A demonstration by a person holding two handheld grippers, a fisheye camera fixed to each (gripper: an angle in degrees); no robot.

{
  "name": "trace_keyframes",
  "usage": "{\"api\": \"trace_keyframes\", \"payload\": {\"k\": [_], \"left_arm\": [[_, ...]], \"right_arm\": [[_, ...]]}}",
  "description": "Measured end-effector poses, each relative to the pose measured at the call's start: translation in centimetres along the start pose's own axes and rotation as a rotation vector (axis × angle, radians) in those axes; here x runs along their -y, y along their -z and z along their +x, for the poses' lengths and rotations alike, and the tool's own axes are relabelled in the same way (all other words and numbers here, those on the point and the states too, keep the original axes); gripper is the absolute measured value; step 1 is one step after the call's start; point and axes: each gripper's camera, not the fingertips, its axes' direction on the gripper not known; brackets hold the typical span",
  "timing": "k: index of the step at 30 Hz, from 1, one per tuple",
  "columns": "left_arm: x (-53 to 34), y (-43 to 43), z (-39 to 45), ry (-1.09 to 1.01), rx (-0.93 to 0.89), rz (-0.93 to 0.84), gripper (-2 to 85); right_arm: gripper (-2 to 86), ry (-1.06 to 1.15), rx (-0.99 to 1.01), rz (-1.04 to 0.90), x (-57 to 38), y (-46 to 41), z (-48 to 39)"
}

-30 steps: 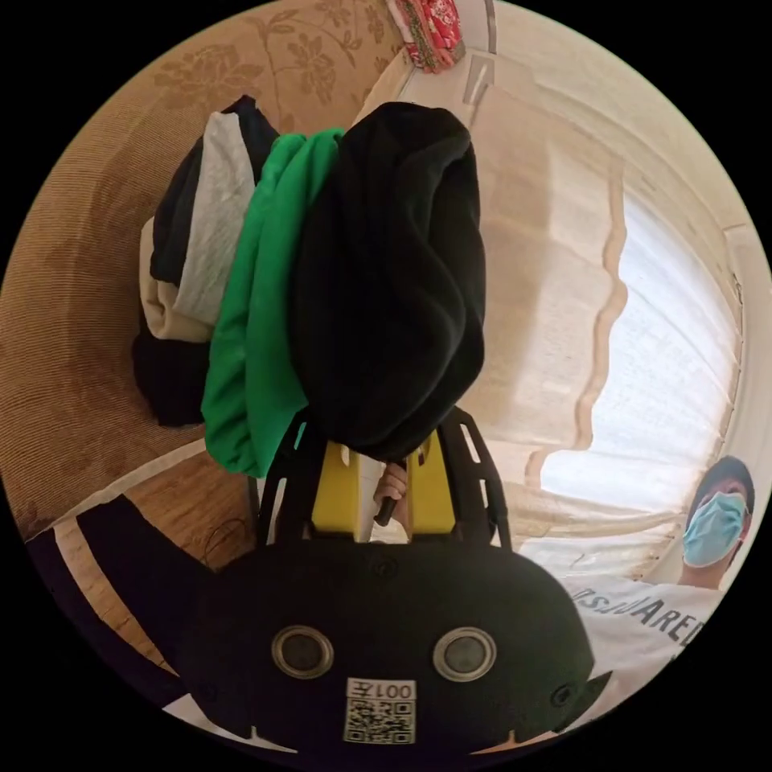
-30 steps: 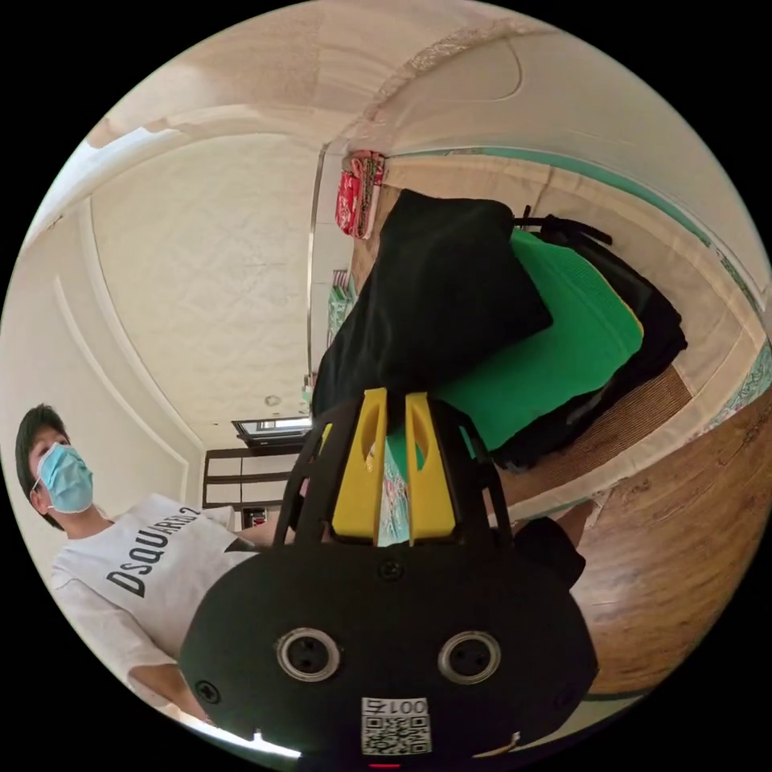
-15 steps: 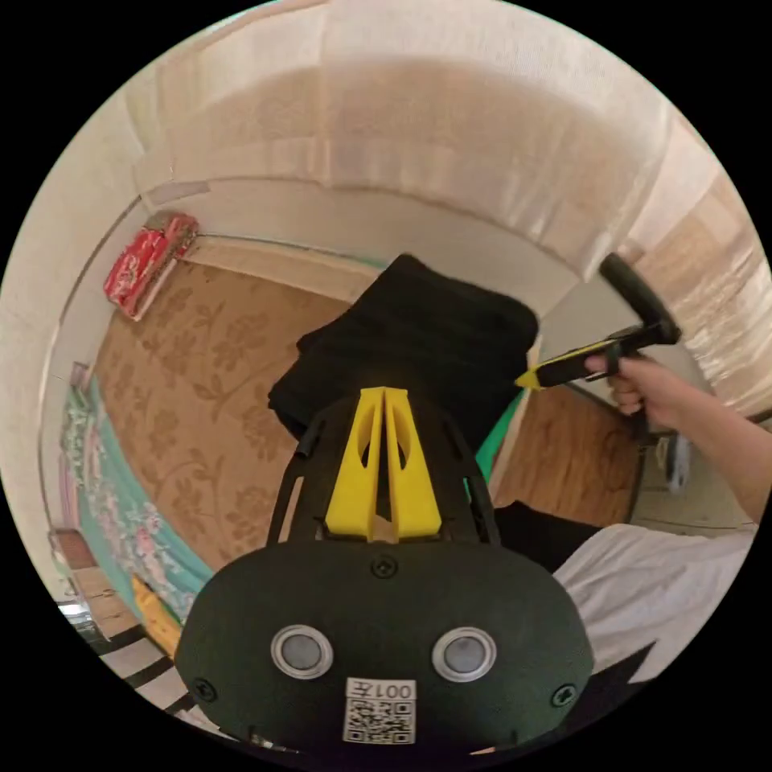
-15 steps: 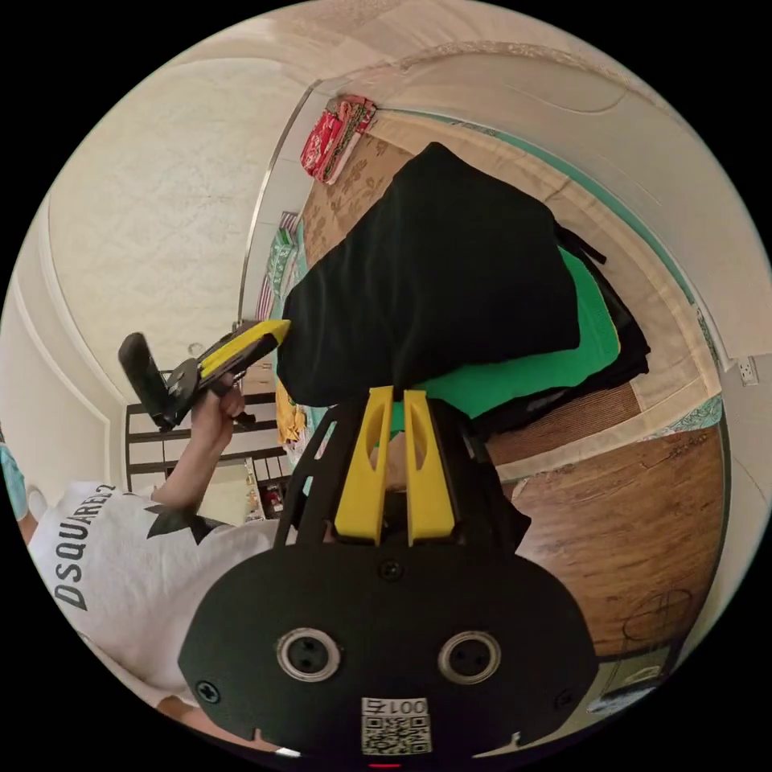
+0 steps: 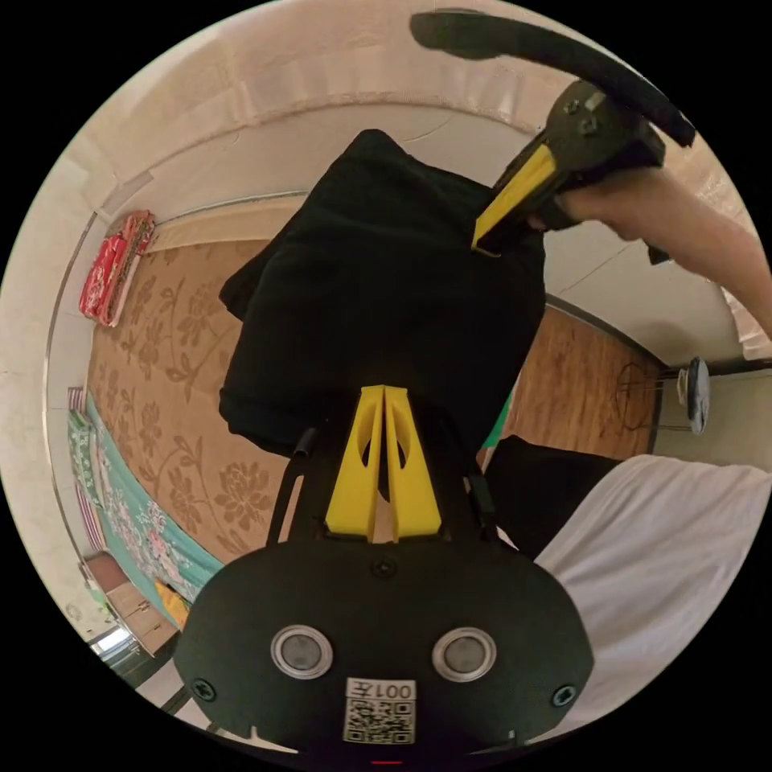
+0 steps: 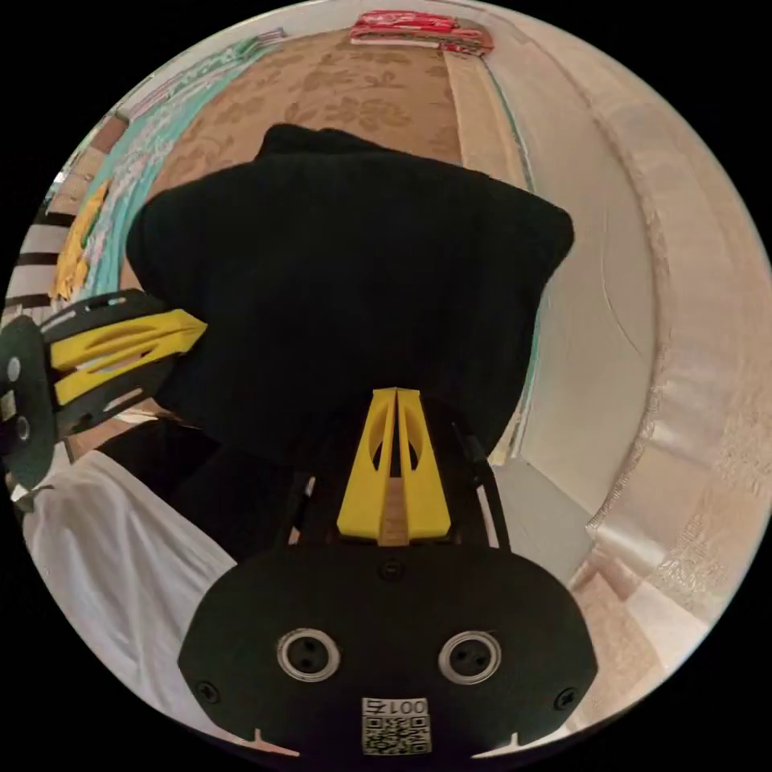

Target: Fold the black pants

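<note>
The black pants (image 5: pixel 378 297) lie folded into a thick bundle on top of a pile; a sliver of green garment (image 5: pixel 503 410) peeks out beneath. In the left gripper view my left gripper (image 5: pixel 383 392) is shut, its yellow tips meeting at the bundle's near edge with no cloth between them. My right gripper (image 5: pixel 476 240) comes in from the upper right, held by a hand, its tip resting on the pants' far side. In the right gripper view the pants (image 6: pixel 346 273) sit just beyond my shut right gripper (image 6: pixel 396 392), and the left gripper (image 6: pixel 199 326) touches their left edge.
The pile rests on a brown floral mat (image 5: pixel 161 354) with a red folded item (image 5: pixel 112 265) at its far end. A wooden floor (image 5: pixel 587 378) and a small fan (image 5: pixel 696 386) lie to the right. The person's white shirt (image 5: pixel 667 547) is close by.
The left jaws, spread around black cloth a second ago, are now closed and empty. The right jaws closed their small gap. Both grippers came in close to the bundle; both views rolled.
</note>
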Motion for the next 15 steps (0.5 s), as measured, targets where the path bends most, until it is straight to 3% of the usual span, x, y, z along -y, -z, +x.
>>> {"api": "trace_keyframes", "payload": {"k": [2,5,15], "left_arm": [[0.3,-0.6,2.0,-0.029,0.023,-0.015,-1.0],[1.0,-1.3,4.7,-0.049,0.021,-0.052,-1.0],[-0.6,3.5,8.8,-0.059,-0.054,-0.035,-1.0]], "right_arm": [[0.4,0.076,-0.187,-0.016,0.4,-2.2,-4.9],[0.5,0.154,-0.312,-0.072,0.9,-4.3,-9.2],[0.0,0.068,-0.158,0.016,-2.3,-3.1,-12.7]]}}
